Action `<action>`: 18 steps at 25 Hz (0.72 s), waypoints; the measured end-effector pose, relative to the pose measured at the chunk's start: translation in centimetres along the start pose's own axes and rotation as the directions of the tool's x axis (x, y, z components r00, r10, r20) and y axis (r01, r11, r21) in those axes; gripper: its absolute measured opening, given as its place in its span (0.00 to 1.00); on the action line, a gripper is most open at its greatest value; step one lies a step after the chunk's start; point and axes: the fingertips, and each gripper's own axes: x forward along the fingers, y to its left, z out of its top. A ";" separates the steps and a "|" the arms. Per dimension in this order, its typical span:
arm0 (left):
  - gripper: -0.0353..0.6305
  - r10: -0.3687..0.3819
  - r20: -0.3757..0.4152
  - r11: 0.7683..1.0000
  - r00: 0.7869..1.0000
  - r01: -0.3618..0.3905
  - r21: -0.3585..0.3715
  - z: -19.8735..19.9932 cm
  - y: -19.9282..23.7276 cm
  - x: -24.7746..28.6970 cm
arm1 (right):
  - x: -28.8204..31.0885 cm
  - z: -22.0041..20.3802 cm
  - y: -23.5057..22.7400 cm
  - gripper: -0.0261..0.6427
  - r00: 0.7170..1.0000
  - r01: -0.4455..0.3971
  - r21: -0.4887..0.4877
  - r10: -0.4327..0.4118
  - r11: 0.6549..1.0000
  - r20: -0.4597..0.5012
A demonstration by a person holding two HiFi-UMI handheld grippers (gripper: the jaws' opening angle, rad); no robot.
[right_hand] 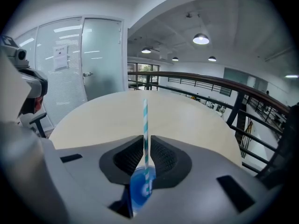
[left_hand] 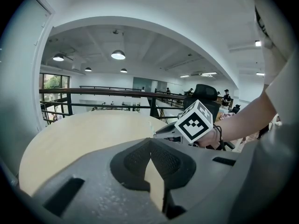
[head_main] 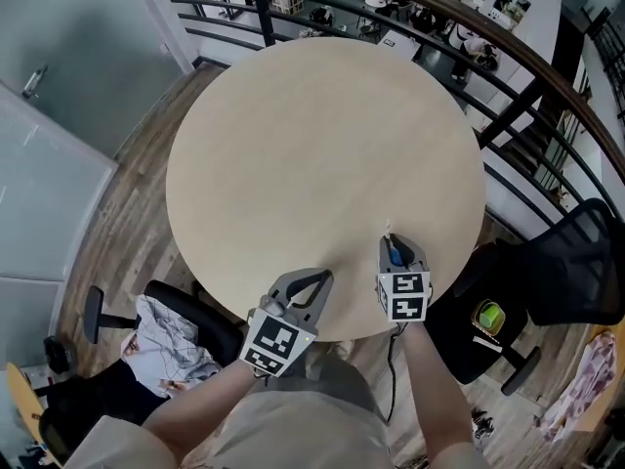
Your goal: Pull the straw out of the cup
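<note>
Open tabletop [head_main: 322, 154] ahead, railing [head_main: 547, 71] beyond far edge

no legible text, numbers or brands in any view. left gripper [head_main: 314, 279] carries a black-and-white square marker [head_main: 278, 342], right gripper [head_main: 393, 247] carries a second marker [head_main: 404, 296]: coded patterns, no characters. the white sheet [right_hand: 60, 57] on the glass partition [right_hand: 100, 55] has print, too small to read.

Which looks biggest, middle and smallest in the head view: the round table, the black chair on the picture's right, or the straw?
Largest: round table.
Next: black chair, though it sits farther from the camera.
Smallest: straw, just a thin sliver.
</note>
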 end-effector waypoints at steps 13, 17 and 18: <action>0.07 0.011 0.103 1.000 0.995 -0.012 0.011 4.4 0.6 -2.3 | -8.5 8.7 -0.4 0.09 0.969 0.000 0.074 -0.018 0.997 0.245; 0.07 0.012 0.190 1.000 0.982 -0.016 0.020 8.8 0.7 -3.6 | -13.7 13.0 0.0 0.09 0.943 -0.015 0.055 -0.004 0.998 0.333; 0.07 0.012 0.212 1.000 0.977 -0.017 0.023 9.9 0.7 -3.9 | -14.9 13.8 0.2 0.09 0.936 -0.017 0.051 -0.002 0.999 0.352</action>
